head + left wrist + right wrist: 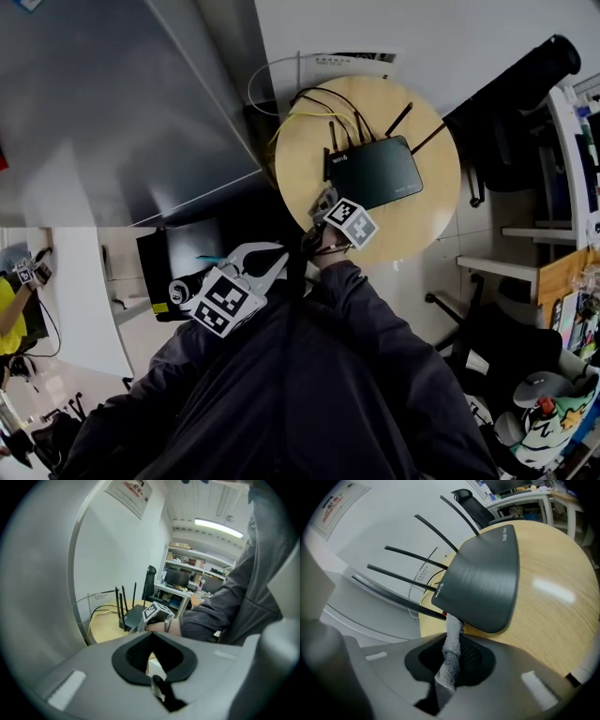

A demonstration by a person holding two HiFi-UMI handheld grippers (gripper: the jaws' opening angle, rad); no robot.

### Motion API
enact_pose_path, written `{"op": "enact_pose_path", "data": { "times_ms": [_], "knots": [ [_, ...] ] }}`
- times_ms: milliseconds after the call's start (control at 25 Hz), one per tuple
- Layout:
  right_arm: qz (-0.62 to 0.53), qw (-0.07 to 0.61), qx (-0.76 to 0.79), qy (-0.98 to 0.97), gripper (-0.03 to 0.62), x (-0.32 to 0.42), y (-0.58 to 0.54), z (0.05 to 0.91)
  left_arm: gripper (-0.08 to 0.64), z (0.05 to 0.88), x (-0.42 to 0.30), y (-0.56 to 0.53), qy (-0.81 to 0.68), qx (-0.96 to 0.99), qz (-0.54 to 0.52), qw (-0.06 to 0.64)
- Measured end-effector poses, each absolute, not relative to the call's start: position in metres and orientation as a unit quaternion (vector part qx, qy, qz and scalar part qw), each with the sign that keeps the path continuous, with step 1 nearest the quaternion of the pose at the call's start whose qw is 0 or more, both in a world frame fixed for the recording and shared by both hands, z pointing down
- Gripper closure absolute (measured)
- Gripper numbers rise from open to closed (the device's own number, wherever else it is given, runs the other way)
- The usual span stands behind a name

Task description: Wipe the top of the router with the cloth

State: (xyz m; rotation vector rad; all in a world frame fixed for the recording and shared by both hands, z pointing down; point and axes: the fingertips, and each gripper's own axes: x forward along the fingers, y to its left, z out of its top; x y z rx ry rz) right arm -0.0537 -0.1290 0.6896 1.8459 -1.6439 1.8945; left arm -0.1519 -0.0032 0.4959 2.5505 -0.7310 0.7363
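The right tool [452, 660] is clamped on a twisted strip of grey cloth [453, 632], whose free end pokes out ahead of the jaws. That end sits at the near edge of the black router [483, 583], close to the corner where the antennas [417, 578] fan out. The router lies flat on the round wooden counter [553, 602], straight ahead of this tool, and its top looks bare.

The left tool [151, 656] is held back by the person's body, off the counter and well apart from the router. Its jaws are drawn almost together with nothing between them.

So nothing steadies the router, and I'd worry that a firm stroke will slide it and tug the cables [309, 117] behind it. With so little cloth sticking out, the hard jaws might scrape the lid, or the strip might catch on an antenna.
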Motion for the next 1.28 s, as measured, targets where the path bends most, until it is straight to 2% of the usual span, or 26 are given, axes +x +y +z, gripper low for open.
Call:
{"op": "enact_pose_path", "data": {
  "times_ms": [120, 240, 320, 480, 560, 960, 1280],
  "knots": [
    [0.610, 0.036, 0.579, -0.539, 0.554, -0.042, -0.106, 0.694, 0.560, 0.497, -0.141, -0.007, -0.245, 0.916, 0.252, 0.192],
    [0.593, 0.102, 0.514, -0.611, 0.553, -0.044, -0.088, 0.693, 0.560, 0.498, -0.129, -0.010, -0.232, 0.922, 0.246, 0.189],
    [0.549, 0.186, 0.442, -0.685, 0.553, -0.049, -0.074, 0.689, 0.560, 0.498, -0.122, -0.011, -0.227, 0.923, 0.245, 0.188],
    [0.352, 0.392, 0.309, -0.792, 0.552, -0.030, -0.057, 0.684, 0.560, 0.496, -0.115, -0.015, -0.238, 0.923, 0.237, 0.188],
    [0.278, 0.449, 0.260, -0.809, 0.552, -0.018, -0.057, 0.686, 0.560, 0.499, -0.113, -0.016, -0.248, 0.918, 0.237, 0.197],
    [0.176, 0.499, 0.154, -0.834, 0.553, 0.008, -0.074, 0.689, 0.560, 0.500, -0.070, -0.025, -0.306, 0.894, 0.249, 0.213],
    [0.200, 0.502, 0.201, -0.817, 0.553, 0.123, -0.123, 0.700, 0.560, 0.498, -0.020, -0.032, -0.340, 0.881, 0.246, 0.219]
  ]
}}
